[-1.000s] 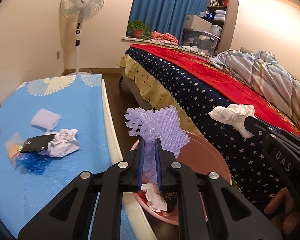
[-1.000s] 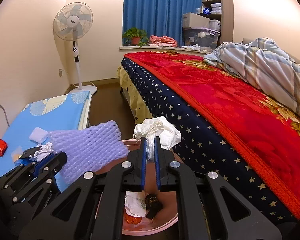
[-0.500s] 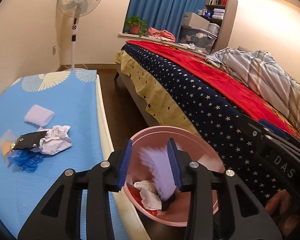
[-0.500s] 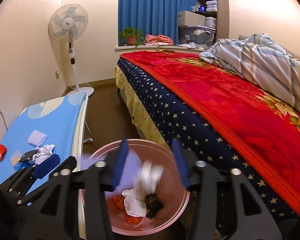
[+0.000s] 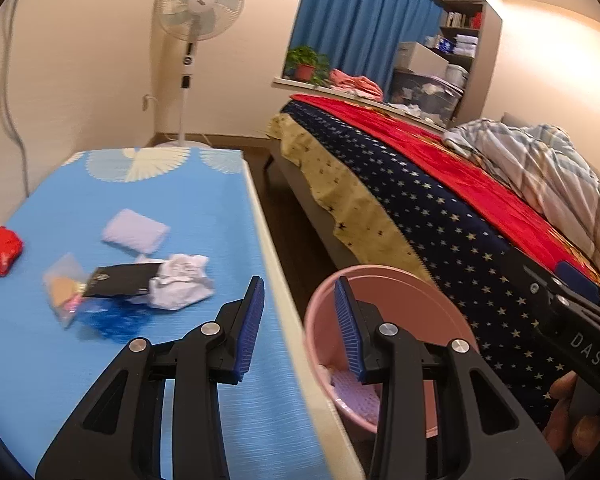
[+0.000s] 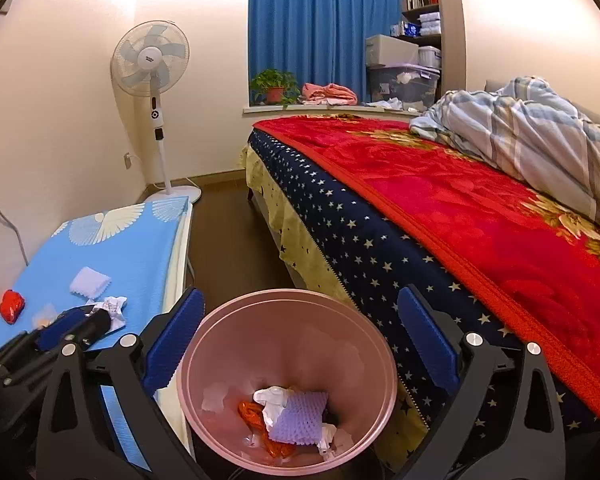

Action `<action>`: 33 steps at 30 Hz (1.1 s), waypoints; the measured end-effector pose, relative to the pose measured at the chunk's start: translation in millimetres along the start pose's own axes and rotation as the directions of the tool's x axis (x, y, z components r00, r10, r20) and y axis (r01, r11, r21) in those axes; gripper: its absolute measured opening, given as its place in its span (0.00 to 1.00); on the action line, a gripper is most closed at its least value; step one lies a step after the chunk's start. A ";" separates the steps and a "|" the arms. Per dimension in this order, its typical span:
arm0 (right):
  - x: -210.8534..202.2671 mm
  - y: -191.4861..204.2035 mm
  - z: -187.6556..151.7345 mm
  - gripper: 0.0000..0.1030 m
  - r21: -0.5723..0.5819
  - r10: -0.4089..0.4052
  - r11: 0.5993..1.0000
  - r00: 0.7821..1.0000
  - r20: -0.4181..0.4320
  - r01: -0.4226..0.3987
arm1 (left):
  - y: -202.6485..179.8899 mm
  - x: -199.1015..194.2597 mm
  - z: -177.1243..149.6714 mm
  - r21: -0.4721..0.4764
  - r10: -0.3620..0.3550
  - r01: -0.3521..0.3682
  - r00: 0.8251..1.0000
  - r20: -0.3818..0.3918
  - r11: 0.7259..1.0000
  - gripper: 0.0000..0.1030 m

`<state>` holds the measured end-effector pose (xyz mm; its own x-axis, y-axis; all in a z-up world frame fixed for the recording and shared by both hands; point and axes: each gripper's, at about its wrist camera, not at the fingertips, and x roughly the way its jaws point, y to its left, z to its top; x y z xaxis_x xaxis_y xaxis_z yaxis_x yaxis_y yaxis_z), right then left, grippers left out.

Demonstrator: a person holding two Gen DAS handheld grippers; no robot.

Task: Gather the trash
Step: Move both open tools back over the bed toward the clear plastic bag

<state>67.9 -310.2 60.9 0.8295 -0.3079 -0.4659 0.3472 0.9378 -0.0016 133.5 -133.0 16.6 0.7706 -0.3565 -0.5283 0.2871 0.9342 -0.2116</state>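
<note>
A pink bin (image 6: 388, 360) stands on the floor between the blue mat (image 5: 188, 200) and the bed. Inside it lie a purple foam net (image 6: 300, 416), white tissue (image 6: 274, 398) and an orange wrapper (image 6: 252, 412). My right gripper (image 6: 300, 300) hangs above the bin, its jaws opening wide with nothing between them. My left gripper (image 5: 300, 320) is open and empty over the mat's edge beside the bin (image 5: 400, 280). On the mat lie crumpled white paper (image 5: 180, 284), a black packet (image 5: 120, 280), a purple foam piece (image 5: 136, 230), a red wrapper (image 5: 2, 250) and a clear bag (image 5: 62, 288).
The bed (image 6: 440, 208), with a red blanket and star-print cover, runs along the right, a plaid duvet (image 6: 532, 128) on it. A standing fan (image 6: 152, 64) is in the far corner. A strip of dark floor (image 6: 228, 232) separates mat and bed. A hand (image 5: 568, 412) holds the right gripper.
Both grippers opened. The purple foam net fell from the left one and the white tissue from the right one into the bin. The left gripper swung left toward the mat.
</note>
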 end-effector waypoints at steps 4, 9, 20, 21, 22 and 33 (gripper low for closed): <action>-2.4 15.9 -1.3 0.95 -0.054 -0.005 0.999 1.000 0.016 0.006 | 22.1 -10.0 0.0 -0.026 0.047 -0.047 0.999 0.017 0.999 0.36; -2.5 36.9 -5.9 0.95 -0.078 0.045 0.996 0.999 0.015 -0.044 | 55.1 -21.6 -2.2 -0.078 0.116 -0.113 0.993 0.038 0.991 0.36; 18.2 96.8 -12.1 0.68 -0.105 0.226 0.967 0.972 -0.060 -0.231 | 117.6 -31.9 -6.3 -0.159 0.227 -0.217 0.973 0.046 0.963 0.34; 23.2 103.1 -13.4 0.58 -0.102 0.249 0.961 0.965 -0.078 -0.256 | 122.9 -31.6 -6.9 -0.166 0.236 -0.226 0.971 0.045 0.960 0.34; 26.6 108.9 -14.7 0.55 -0.100 0.263 0.957 0.960 -0.091 -0.272 | 127.2 -31.5 -7.5 -0.171 0.245 -0.234 0.968 0.045 0.957 0.33; 77.1 162.4 -31.7 0.47 -0.039 0.386 0.915 0.901 -0.199 -0.401 | 172.4 -18.6 -10.9 -0.266 0.328 -0.313 0.945 0.013 0.912 0.33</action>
<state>174.4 -176.5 -3.4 0.7944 0.1163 -0.5961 -0.0318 0.9881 0.1504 162.4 34.6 -19.0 0.8297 -0.0304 -0.5573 -0.1306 0.9602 -0.2468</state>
